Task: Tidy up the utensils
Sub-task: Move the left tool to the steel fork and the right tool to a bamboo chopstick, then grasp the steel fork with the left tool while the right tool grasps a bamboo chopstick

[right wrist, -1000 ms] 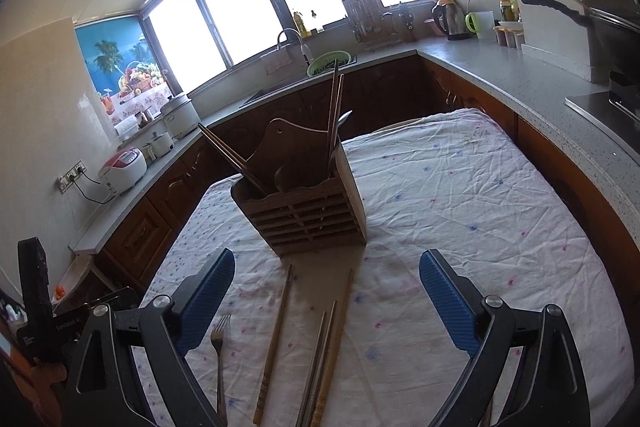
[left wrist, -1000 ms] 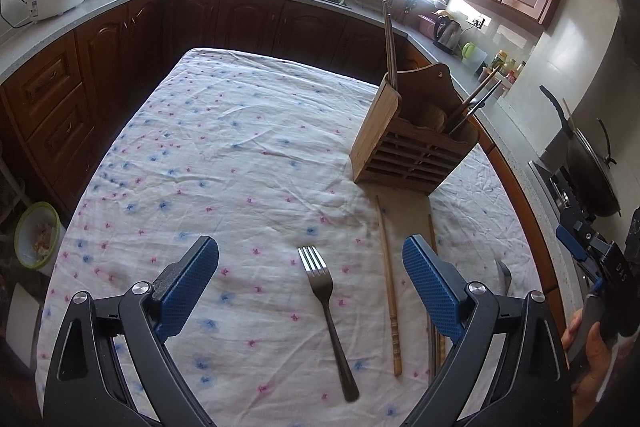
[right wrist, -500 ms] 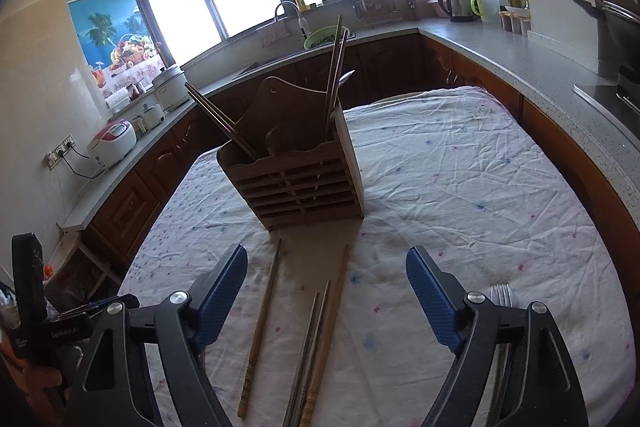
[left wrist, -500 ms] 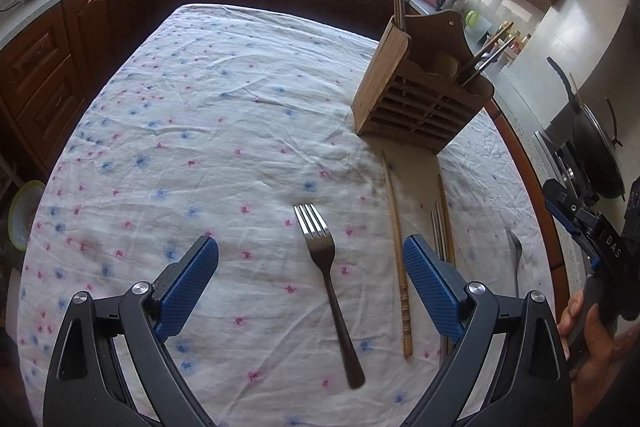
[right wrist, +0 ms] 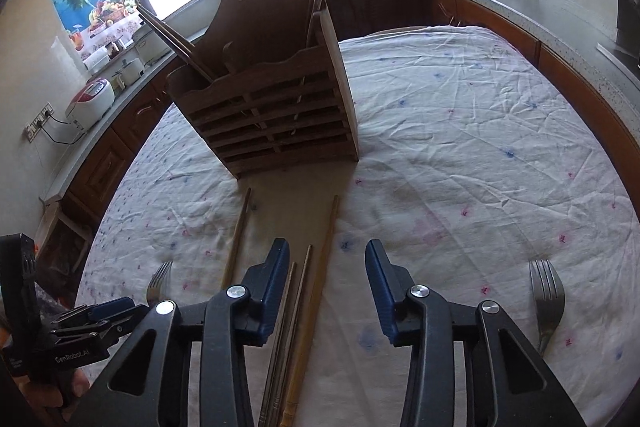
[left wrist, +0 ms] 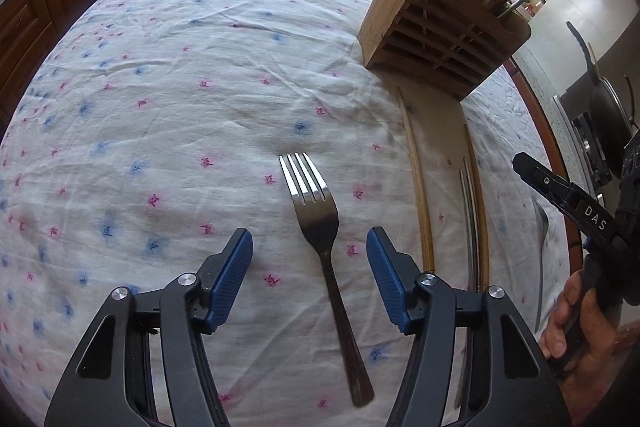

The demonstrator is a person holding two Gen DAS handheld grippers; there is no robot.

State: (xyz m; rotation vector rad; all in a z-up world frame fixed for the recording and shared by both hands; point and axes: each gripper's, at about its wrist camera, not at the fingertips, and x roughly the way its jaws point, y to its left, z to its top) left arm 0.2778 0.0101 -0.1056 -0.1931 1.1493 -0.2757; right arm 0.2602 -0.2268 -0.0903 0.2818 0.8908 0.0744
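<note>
A steel fork (left wrist: 316,215) lies on the flowered tablecloth (left wrist: 160,87), its neck between the blue pads of my left gripper (left wrist: 309,239). Those jaws are closing, with a gap on both sides of the fork. Several chopsticks lie to its right: a wooden chopstick (left wrist: 416,179) and a metal pair (left wrist: 470,211). My right gripper (right wrist: 327,247) hovers low over them, its jaws closing around a wooden chopstick (right wrist: 320,267) without touching it; the metal pair (right wrist: 296,291) lies under its left finger. A wooden utensil holder (right wrist: 272,115) with several chopsticks in it stands behind.
A second fork (right wrist: 546,291) lies to the right of the right gripper. A hand (left wrist: 576,315) holds that gripper near the table's right edge. A wok (left wrist: 608,123) sits on the stove beyond it. Counters with appliances ring the table.
Both grippers have sunk toward the cloth and tilted further down. Their jaws have narrowed, the left around the fork, the right around the chopsticks. Nothing on the table has moved.
</note>
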